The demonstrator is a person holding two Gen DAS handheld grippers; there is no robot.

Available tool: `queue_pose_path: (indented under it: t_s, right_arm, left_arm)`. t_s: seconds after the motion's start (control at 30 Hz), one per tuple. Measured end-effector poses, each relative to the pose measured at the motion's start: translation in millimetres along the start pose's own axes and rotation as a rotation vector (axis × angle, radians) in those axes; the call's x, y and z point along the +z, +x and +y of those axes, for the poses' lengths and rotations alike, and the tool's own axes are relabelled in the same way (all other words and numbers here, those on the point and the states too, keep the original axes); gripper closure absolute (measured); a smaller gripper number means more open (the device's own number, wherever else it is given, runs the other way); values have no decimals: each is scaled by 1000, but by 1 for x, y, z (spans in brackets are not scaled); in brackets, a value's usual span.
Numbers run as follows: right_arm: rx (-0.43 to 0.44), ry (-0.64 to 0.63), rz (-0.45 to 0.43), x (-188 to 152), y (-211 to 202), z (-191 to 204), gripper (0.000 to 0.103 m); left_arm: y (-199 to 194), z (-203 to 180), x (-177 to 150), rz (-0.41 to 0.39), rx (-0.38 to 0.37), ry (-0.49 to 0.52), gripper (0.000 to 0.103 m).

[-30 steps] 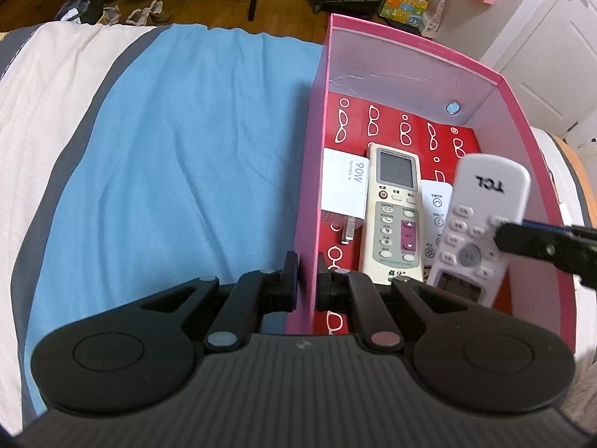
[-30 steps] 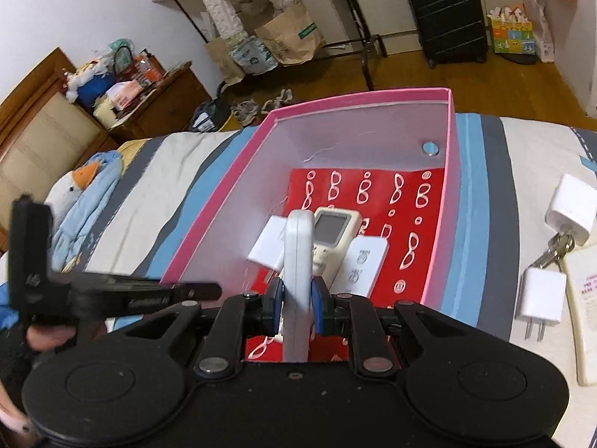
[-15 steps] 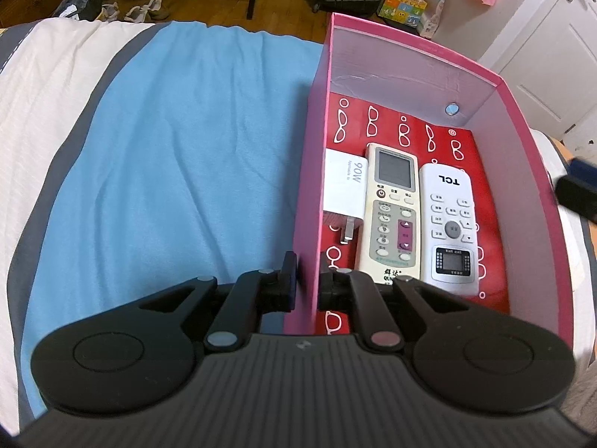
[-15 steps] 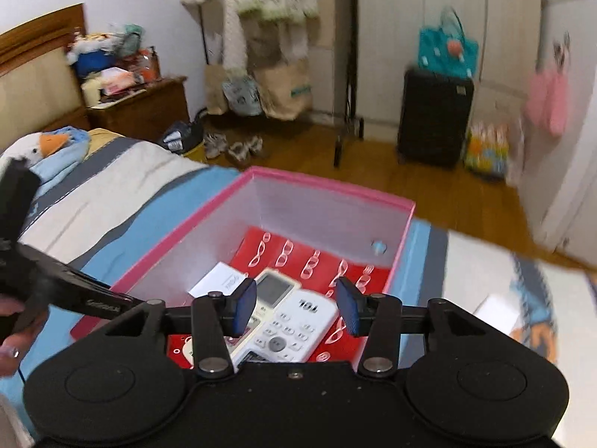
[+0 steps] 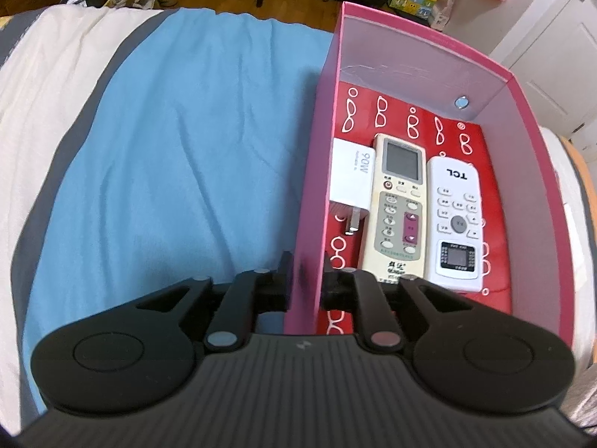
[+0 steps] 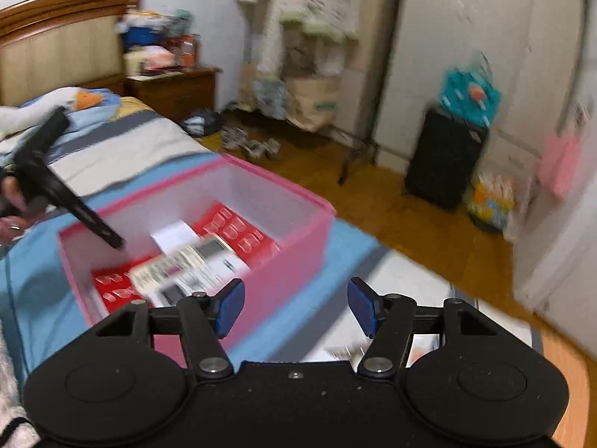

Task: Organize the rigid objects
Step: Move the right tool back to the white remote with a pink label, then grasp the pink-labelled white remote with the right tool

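My left gripper (image 5: pixel 304 280) straddles the box wall (image 5: pixel 304 261), jaws opening. My right gripper (image 6: pixel 296 308) hangs empty, jaws opening.

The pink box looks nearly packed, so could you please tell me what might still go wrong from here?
1. The left hand-held gripper straddles the pink box wall while its jaws are opening, so the box may shift.
2. The right hand-held gripper, empty and opening, hangs at the box's near wall and could knock it.

A white TCL remote (image 5: pixel 456 220), a cream remote (image 5: pixel 398 205) and a white charger (image 5: pixel 350 178) lie flat, side by side, in the pink box (image 5: pixel 537 186).
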State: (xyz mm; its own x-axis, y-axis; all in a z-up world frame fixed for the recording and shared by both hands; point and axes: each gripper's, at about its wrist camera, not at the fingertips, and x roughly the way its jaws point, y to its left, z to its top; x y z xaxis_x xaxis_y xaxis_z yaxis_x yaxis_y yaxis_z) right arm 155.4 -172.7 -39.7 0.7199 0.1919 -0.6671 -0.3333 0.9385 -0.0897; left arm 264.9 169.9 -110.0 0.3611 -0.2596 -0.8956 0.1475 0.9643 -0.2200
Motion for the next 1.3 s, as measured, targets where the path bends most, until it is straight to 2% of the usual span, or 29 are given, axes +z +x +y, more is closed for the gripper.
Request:
queue_pose_path:
  t_s: [0.03,0.07,0.1,0.17,0.27,0.47,0.7,0.87,1.03,1.17,1.3]
  right_arm:
    - [7,59,6,-10,6,-11,37]
    - [15,120,24,-20,13,-21,37]
    - [9,177,79,-27,21,-28,37]
    - [4,215,139,-40,32,-36,38]
    - [-46,192,241,-45,48,-38,38]
    - [-100,243,321,-58,60,-41,39]
    - [-147,211,336,-59,73,-43,39]
    - [-187,158,365,-63,82,-42,39]
    - [-200,151,403,-67,95,-44,39]
    - [-187,182,396,-67,92,-47,42]
    - [-102,325,439,-73,74,-54,42]
  left_arm:
    - [0,-1,0,-5,12,9,74]
    - [-1,-2,-1,-7,19,12,71]
    - [-2,-2,-1,-10,18,12,68]
    - [-4,-2,1,-16,11,8,67]
    - [-5,-2,2,-26,21,4,67]
    - [0,2,1,-29,31,-10,71]
    - [-4,2,0,-91,51,-8,71]
    - [-1,4,2,-58,50,-18,71]
    - [-1,2,2,-69,65,-16,71]
    - [-1,0,1,-73,73,-13,72]
    - [-3,-1,-1,-78,74,-4,74]
